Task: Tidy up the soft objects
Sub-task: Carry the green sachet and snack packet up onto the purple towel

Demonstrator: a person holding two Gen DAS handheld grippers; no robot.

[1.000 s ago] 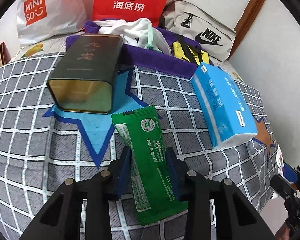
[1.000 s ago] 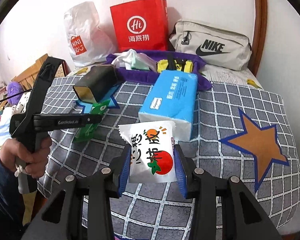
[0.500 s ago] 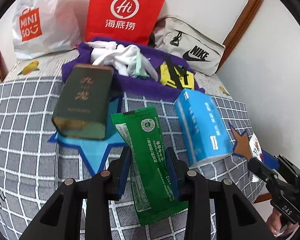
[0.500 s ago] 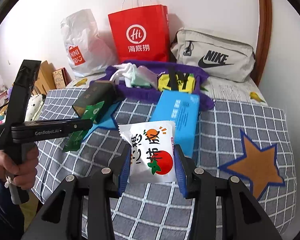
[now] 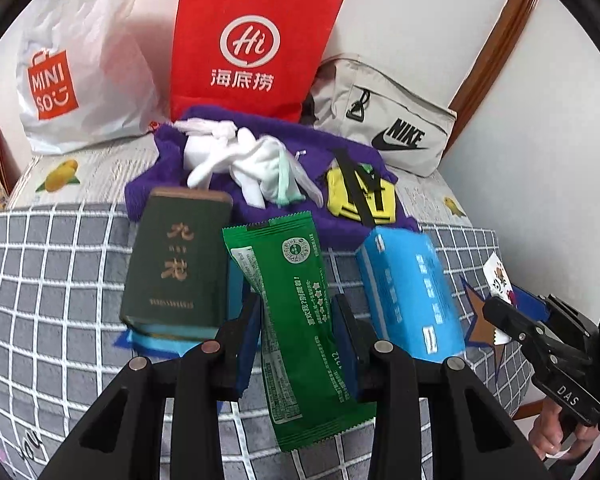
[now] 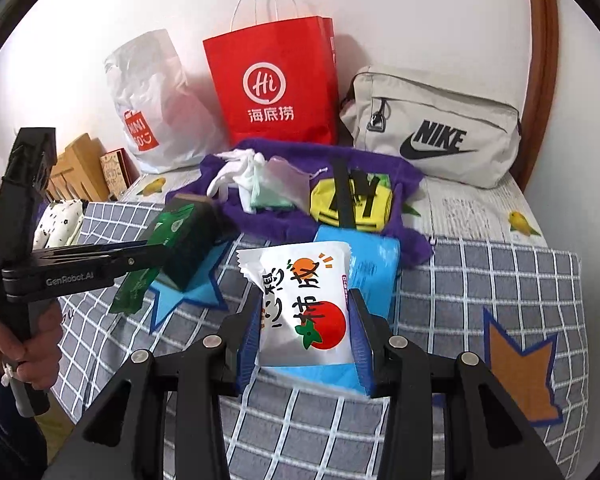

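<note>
My left gripper [image 5: 296,316] is shut on a long green snack packet [image 5: 300,312] and holds it above the checked bedspread [image 5: 40,280]. My right gripper [image 6: 304,320] is shut on a white snack packet with a tomato print [image 6: 304,300], held above a blue tissue pack [image 6: 374,264]. The left gripper and green packet [image 6: 140,280] also show at the left of the right wrist view. The right gripper and a corner of the white packet [image 5: 498,280] show at the right edge of the left wrist view.
A dark green tin [image 5: 176,260] lies on the bed beside the blue tissue pack [image 5: 408,292]. Behind them a purple cloth [image 5: 260,208] holds white rags [image 5: 240,164] and a yellow item [image 5: 360,196]. A red paper bag [image 5: 248,48], a white Miniso bag [image 5: 76,80] and a Nike pouch [image 5: 384,128] stand against the wall.
Both grippers have risen and drawn back from the bed with their packets. The green packet has lifted off the bedspread. Both grips are unchanged.
</note>
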